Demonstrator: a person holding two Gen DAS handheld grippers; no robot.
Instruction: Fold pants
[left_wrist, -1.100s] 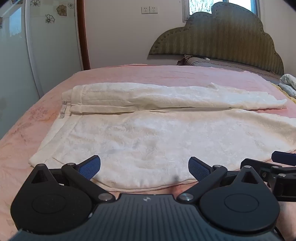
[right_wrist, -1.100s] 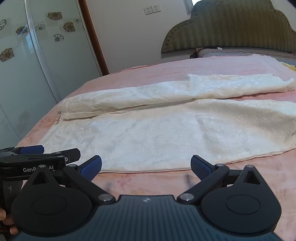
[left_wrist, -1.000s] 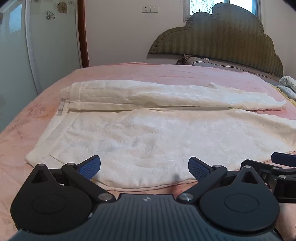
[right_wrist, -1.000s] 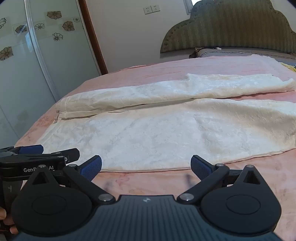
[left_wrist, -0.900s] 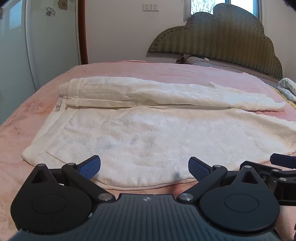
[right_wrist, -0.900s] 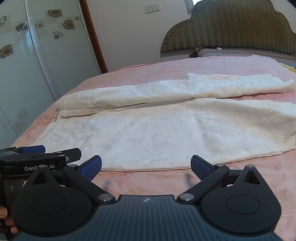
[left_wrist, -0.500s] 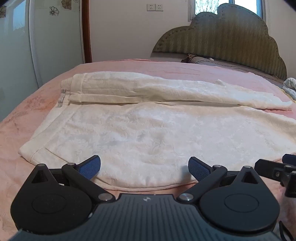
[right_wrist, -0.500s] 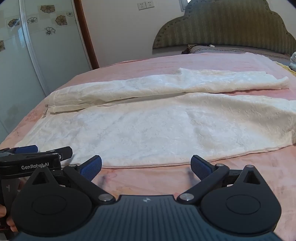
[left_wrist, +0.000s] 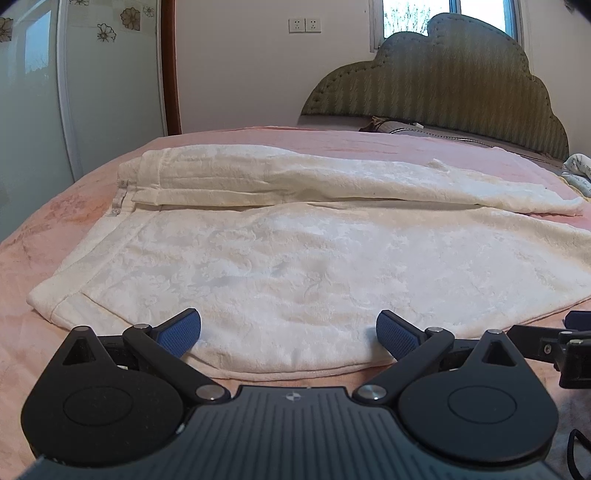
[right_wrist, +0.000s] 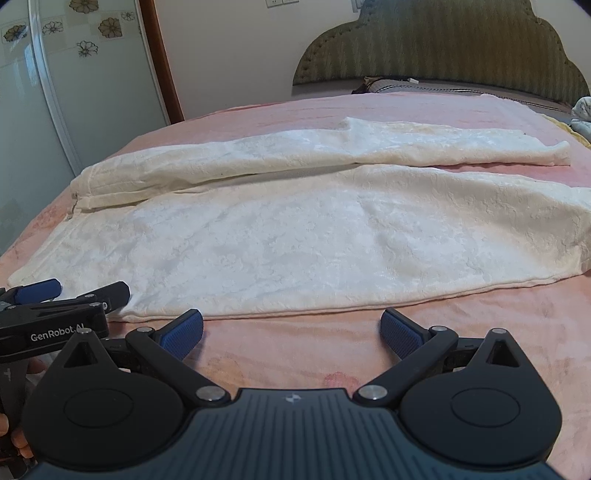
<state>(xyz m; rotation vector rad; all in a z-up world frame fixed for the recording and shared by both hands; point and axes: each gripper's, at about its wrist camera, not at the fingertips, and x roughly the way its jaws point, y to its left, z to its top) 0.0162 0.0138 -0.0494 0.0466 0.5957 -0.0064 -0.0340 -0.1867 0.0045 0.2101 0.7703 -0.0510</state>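
Blue-padded left gripper (left_wrist: 288, 330) spread wide, empty, pads straddling near hem of cream pants (left_wrist: 295, 266); right gripper (right_wrist: 291, 328) also spread wide, empty, just short of the same edge. Pants lie lengthwise across pink bed (right_wrist: 332, 354), waistband left, one leg flat near us, other leg beyond it. Judging: barely started, leg-over-leg fold and lengthwise folds all remain

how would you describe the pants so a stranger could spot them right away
Start at the pink bed below the green scalloped headboard. The pants lie flat across it, cream-white, textured, the only large pale garment on the pink cover.
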